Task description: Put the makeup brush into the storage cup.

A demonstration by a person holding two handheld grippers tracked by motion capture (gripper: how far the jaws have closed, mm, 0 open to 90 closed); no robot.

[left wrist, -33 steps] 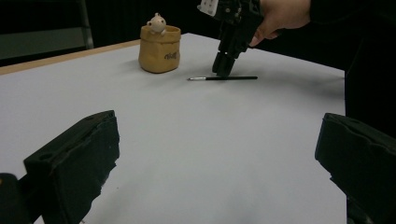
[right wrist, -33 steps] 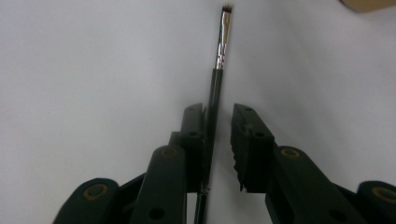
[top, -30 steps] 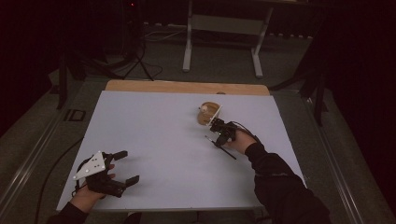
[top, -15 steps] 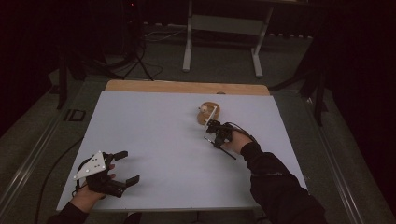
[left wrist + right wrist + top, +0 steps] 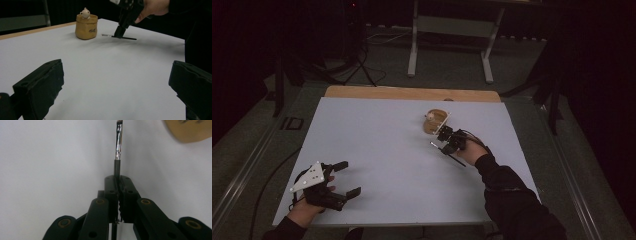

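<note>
We see the right gripper (image 5: pixel 443 141) down on the white table (image 5: pixel 377 140), just in front of a small tan pot (image 5: pixel 435 121), and its jaws have just been closing; in the right gripper view they now clamp tight on a thin brush (image 5: pixel 117 162), black in the handle with a silver ferrule (image 5: pixel 119 142), which runs straight out ahead between the pads. In the high view the brush (image 5: pixel 447 152) lies low along the table, its dark handle trailing out past the gripper toward the person's hand (image 5: pixel 472 150), its tip toward the middle of the table. From the left gripper view we find the brush (image 5: pixel 119 37) lying nearly flat on the surface with the right gripper (image 5: pixel 120 32) standing over it, and the pot (image 5: pixel 86 26) just beside, a little pale figure (image 5: pixel 85 13) peeping over its rim. Our left gripper (image 5: pixel 346 178) rests well apart at the near left corner of the table, its jaws spread wide with nothing between them, a grey three-cornered plate (image 5: pixel 308 177) on its top
</note>
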